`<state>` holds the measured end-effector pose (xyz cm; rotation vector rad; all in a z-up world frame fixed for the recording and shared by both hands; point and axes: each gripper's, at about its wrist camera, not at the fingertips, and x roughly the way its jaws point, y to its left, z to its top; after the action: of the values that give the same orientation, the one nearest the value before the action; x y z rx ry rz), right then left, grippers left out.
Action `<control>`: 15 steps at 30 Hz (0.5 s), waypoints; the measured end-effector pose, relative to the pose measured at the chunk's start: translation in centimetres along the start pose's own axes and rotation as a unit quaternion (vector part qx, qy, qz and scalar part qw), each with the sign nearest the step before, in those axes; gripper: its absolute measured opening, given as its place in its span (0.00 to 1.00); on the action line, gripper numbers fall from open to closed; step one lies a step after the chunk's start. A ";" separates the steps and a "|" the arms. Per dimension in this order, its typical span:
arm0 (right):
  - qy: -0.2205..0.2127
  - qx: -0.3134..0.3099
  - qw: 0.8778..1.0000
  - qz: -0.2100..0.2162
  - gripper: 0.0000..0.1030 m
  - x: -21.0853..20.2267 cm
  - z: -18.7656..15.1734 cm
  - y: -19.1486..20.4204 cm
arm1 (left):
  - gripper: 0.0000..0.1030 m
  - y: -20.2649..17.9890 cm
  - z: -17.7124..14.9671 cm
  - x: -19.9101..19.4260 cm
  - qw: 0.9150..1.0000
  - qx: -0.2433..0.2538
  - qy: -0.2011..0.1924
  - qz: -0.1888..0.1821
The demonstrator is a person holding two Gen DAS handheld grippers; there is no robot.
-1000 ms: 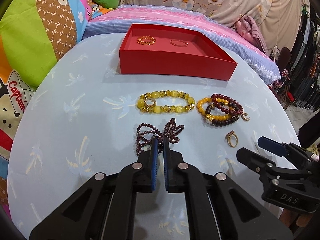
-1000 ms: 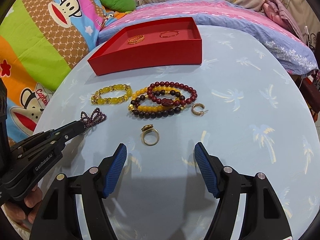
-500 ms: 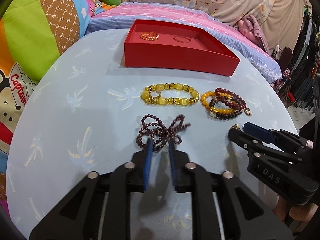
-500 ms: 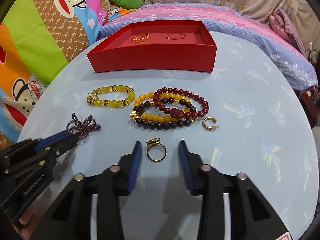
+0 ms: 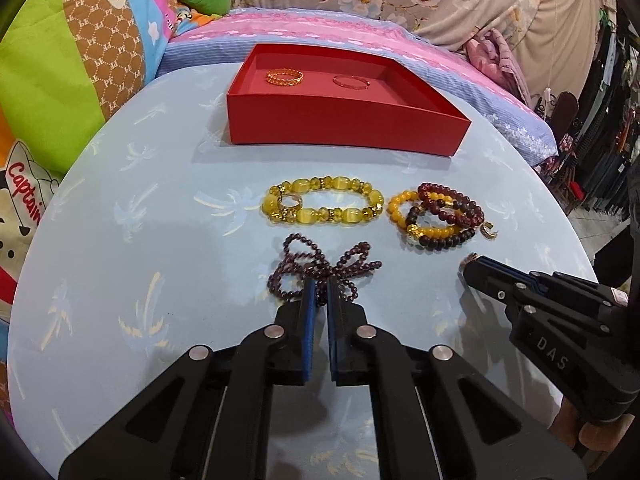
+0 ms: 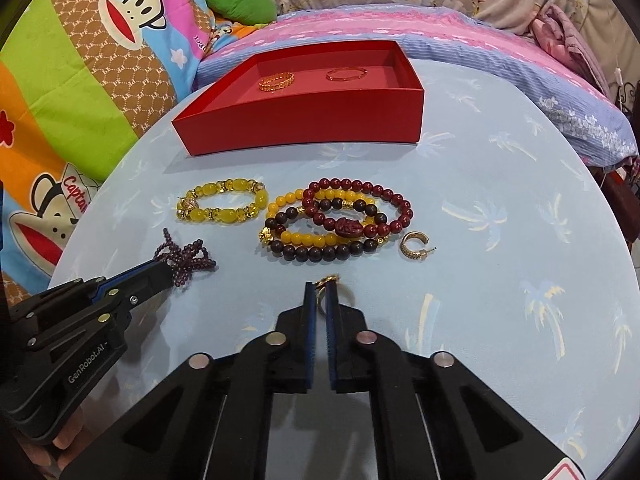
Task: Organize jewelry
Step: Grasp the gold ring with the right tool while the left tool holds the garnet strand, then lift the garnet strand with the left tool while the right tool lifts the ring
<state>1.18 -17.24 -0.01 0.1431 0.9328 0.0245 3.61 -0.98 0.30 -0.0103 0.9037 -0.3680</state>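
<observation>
left tool (image 5: pixel 319 294) pinches purple bead strand (image 5: pixel 320 266); right tool (image 6: pixel 320 295) pinches gold ring (image 6: pixel 326 294)

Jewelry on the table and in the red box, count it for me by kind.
Bead bracelets: 5
Gold bangles: 2
Rings: 2
Hoop earring: 1
Total: 10
</observation>
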 end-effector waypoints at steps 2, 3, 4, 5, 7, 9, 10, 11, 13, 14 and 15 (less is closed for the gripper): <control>0.000 0.002 1.000 0.001 0.01 0.0 0.1 0.0 | 0.04 -0.1 0.1 -0.1 1.000 0.001 -0.001 -0.003; 0.000 0.002 1.000 0.001 0.01 -0.1 0.1 -0.1 | 0.04 -0.2 0.1 -0.2 1.000 0.002 -0.001 -0.004; -0.001 0.003 1.000 0.001 0.01 -0.1 0.1 -0.2 | 0.04 -0.2 0.1 -0.3 1.000 0.003 -0.002 -0.006; -0.002 0.005 1.000 0.001 0.01 -0.2 0.1 -0.3 | 0.04 -0.3 0.1 -0.4 1.000 0.004 -0.003 -0.007; -0.004 0.009 1.000 0.001 0.00 -0.4 0.0 -0.5 | 0.04 -0.4 0.2 -0.7 1.000 0.006 -0.007 -0.009; -0.007 0.011 1.000 0.001 0.00 -0.6 0.0 -0.7 | 0.04 -0.4 0.3 -0.9 1.000 0.004 -0.009 -0.010; -0.009 0.011 1.000 0.002 0.00 -0.8 0.0 -0.8 | 0.04 -0.4 0.3 -1.1 1.000 0.003 -0.011 -0.012; -0.011 0.012 1.000 0.002 0.00 -1.0 0.0 -0.9 | 0.04 -0.4 0.4 -1.3 1.000 0.002 -0.012 -0.014; -0.015 0.013 1.000 0.001 0.00 -1.4 0.1 -1.0 | 0.04 -0.4 0.6 -1.7 1.000 -0.001 -0.015 -0.019; -0.016 0.013 1.000 0.002 0.00 -1.5 0.1 -1.1 | 0.04 -0.5 0.7 -1.8 1.000 -0.001 -0.016 -0.021; -0.017 0.013 1.000 0.004 0.00 -1.5 0.2 -1.2 | 0.04 -0.5 0.7 -2.0 1.000 -0.001 -0.018 -0.022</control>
<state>0.36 -18.56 1.14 0.1704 0.8995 0.0166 2.90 -0.91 2.31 -0.0381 0.8700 -0.4063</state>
